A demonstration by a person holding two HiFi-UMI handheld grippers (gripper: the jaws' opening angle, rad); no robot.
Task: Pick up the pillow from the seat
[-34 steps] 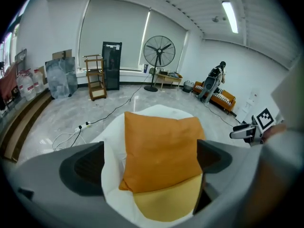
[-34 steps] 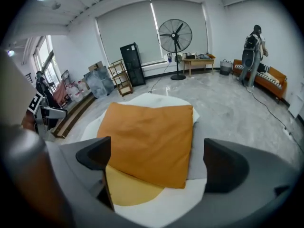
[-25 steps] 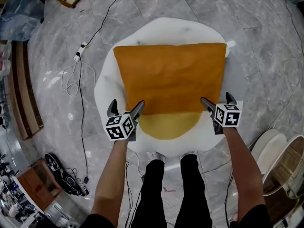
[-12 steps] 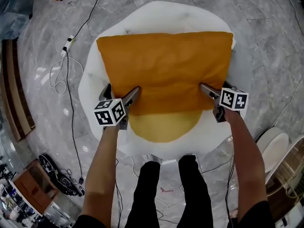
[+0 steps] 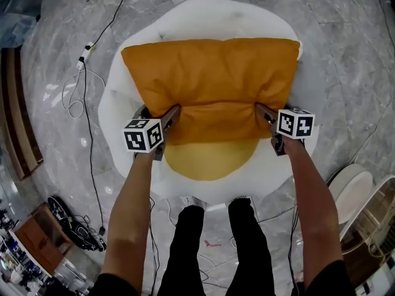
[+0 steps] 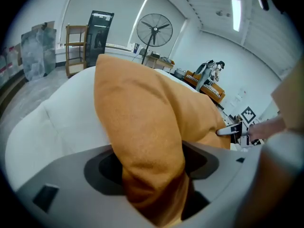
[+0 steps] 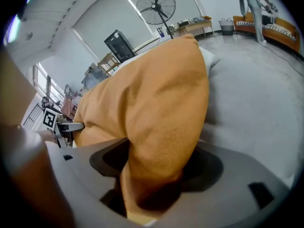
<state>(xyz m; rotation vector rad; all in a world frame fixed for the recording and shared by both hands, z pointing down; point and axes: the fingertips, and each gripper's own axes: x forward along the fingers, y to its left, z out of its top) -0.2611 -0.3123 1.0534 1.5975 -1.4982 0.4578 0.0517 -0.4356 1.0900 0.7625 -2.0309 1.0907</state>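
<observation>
An orange pillow (image 5: 210, 79) lies across a round white seat (image 5: 203, 17) that has a yellow centre pad (image 5: 210, 159). My left gripper (image 5: 158, 115) grips the pillow's near left corner, and its jaws have just been closing with the orange fabric bunched between them (image 6: 142, 122). My right gripper (image 5: 270, 113) grips the near right corner the same way; its jaws have also just been closing, and the pillow (image 7: 156, 113) fills the gap between them. Each gripper view shows the other gripper beyond the pillow. The pillow's near edge is puckered between the two grips.
Marble floor surrounds the seat. White cables and a power strip (image 5: 77, 85) lie at the left, beside a wooden bench (image 5: 15, 122). A pale chair (image 5: 364, 208) stands at the lower right. The person's legs (image 5: 210, 245) stand close to the seat's front. A standing fan (image 6: 154, 30) is far behind.
Both grippers have sunk onto the pillow's near corners and their jaws have narrowed on the fabric. The pillow's near edge now bunches inward between them.
</observation>
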